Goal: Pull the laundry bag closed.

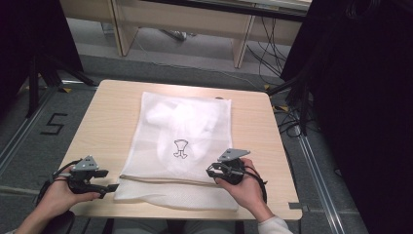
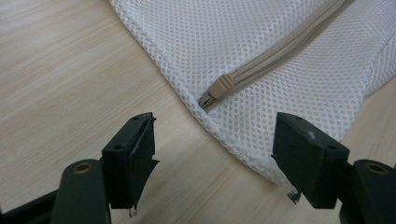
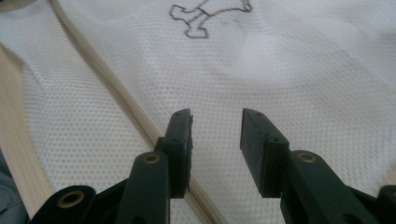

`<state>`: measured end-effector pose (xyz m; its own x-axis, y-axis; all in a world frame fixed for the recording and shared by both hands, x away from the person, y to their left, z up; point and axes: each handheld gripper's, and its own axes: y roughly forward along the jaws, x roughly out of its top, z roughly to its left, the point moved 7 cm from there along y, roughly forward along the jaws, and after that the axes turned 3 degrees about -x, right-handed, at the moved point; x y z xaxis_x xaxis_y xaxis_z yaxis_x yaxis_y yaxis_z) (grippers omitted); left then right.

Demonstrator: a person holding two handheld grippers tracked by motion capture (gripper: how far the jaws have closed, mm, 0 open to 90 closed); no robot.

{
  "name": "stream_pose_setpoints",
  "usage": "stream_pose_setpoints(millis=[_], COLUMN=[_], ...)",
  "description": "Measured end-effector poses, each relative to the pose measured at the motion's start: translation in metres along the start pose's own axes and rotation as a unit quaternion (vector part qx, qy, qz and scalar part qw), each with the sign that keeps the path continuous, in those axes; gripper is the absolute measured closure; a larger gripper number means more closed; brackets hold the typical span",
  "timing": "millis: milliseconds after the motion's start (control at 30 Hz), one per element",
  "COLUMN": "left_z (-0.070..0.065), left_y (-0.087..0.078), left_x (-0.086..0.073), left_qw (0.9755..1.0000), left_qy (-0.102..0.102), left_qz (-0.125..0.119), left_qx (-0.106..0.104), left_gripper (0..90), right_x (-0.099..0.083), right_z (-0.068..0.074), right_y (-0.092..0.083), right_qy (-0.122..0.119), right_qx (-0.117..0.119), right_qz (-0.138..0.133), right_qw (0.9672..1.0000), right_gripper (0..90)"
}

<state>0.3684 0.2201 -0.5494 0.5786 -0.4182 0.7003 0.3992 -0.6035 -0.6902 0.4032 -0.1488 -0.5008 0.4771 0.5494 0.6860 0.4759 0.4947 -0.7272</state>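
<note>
Left gripper (image 2: 212,154): held low at the bag's near left corner, jaws spread with nothing between them, lined up on the zip pull (image 2: 215,92), probably to grasp it.
Bag (image 1: 180,141): white mesh, laid flat mid-table (image 1: 104,122) so the zip (image 3: 119,100) along its near edge can be reached.
Right gripper (image 3: 215,135): jaws parted and empty, poised over the mesh beside the zip, likely to pin the fabric.
</note>
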Motion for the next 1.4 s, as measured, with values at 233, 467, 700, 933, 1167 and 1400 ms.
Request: stream_pose_setpoints(millis=[233,467,700,933,1167,1400], left_z=[-0.001,-0.003,-0.003,-0.003,-0.004,-0.003], left_y=[0.000,0.002,0.002,0.003,0.004,0.003], left_x=[-0.001,0.000,-0.001,-0.001,0.000,0.000], left_qw=[0.9998,0.9998,0.9997,0.9997,0.9998,0.9998], left_qy=[0.016,0.009,0.016,0.015,0.007,0.008], left_qz=[0.008,0.001,0.009,0.009,0.000,-0.001], left_qx=[-0.011,-0.015,-0.017,-0.020,-0.019,-0.016], left_gripper=[30.3,30.6,30.7,30.7,30.7,30.7], right_x=[0.019,0.040,0.053,0.062,0.072,0.079], right_z=[0.025,0.049,0.070,0.080,0.091,0.094], right_y=[0.022,0.042,0.057,0.067,0.076,0.083], right_qy=[-0.036,-0.068,-0.079,-0.086,-0.094,-0.090], right_qx=[0.020,0.047,0.069,0.084,0.096,0.086], right_qz=[-0.013,-0.014,-0.006,-0.002,-0.002,-0.002], right_qw=[0.9991,0.9964,0.9945,0.9927,0.9910,0.9921], right_gripper=[63.9,63.0,62.1,61.5,60.4,55.7])
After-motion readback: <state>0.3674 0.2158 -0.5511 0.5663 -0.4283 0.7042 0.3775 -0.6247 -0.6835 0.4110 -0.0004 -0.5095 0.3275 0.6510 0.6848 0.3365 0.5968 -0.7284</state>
